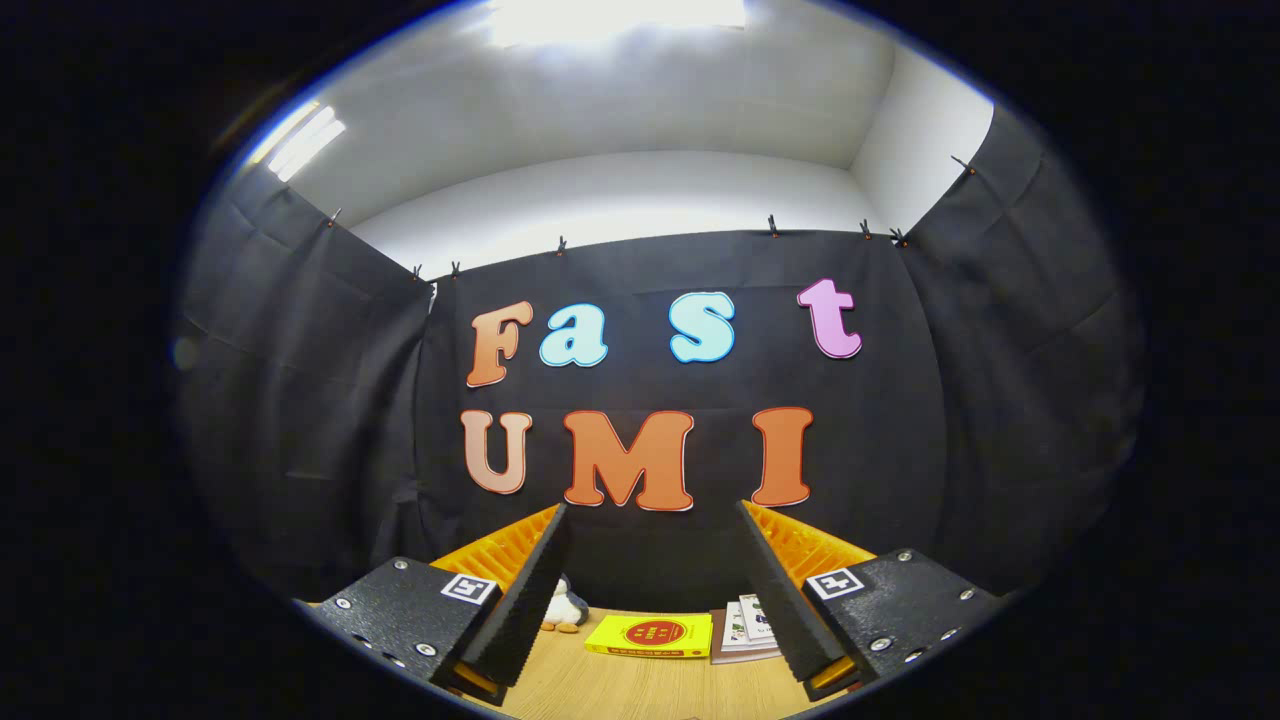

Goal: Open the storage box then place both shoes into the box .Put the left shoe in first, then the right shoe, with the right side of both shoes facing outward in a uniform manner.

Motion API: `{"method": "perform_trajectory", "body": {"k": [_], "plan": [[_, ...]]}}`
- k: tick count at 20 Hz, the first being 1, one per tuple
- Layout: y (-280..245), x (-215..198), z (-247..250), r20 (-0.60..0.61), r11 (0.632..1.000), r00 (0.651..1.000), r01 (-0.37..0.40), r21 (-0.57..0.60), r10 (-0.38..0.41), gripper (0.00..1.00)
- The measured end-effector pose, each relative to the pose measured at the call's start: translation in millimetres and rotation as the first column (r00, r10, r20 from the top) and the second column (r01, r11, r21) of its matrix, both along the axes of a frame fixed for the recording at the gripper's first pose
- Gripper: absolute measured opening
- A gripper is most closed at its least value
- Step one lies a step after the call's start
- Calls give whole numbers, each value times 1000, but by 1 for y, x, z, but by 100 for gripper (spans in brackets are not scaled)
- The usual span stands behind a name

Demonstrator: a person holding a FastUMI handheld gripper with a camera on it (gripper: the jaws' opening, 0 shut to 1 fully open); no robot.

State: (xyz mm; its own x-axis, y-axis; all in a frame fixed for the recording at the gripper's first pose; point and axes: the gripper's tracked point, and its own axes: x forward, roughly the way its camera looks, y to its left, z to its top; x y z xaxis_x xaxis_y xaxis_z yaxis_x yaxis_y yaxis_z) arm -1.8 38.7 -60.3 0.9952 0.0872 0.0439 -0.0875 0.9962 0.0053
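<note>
Shoes, storage box: can't make out any. Gripper (655, 590) spread wide, nothing held; flat yellow book (650, 636) on wooden tabletop (640, 685) beyond fingers, small plush toy (562, 608) half hidden.

The light, wood-grained tabletop (640, 690) looks smooth and matt. On it lies a flat yellow book (650, 636) with a slightly glossy paper cover, and beside it a brownish book with white printed paper sheets (745, 630) on top. A small plush penguin toy (562, 606) looks soft and fuzzy. The wide-open gripper (655, 590), with nothing between its fingers, has pads (525, 600) of rough, ribbed foam-like texture, and its mounts (405, 605) are grainy matt plastic with shiny metal screws. The booth's black cloth wall (300, 420) is matt and creased.
</note>
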Motion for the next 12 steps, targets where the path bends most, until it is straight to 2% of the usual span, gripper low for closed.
{"method": "perform_trajectory", "body": {"k": [12], "plan": [[20,3,3,4,1000,1000,-22,9,22,97]]}}
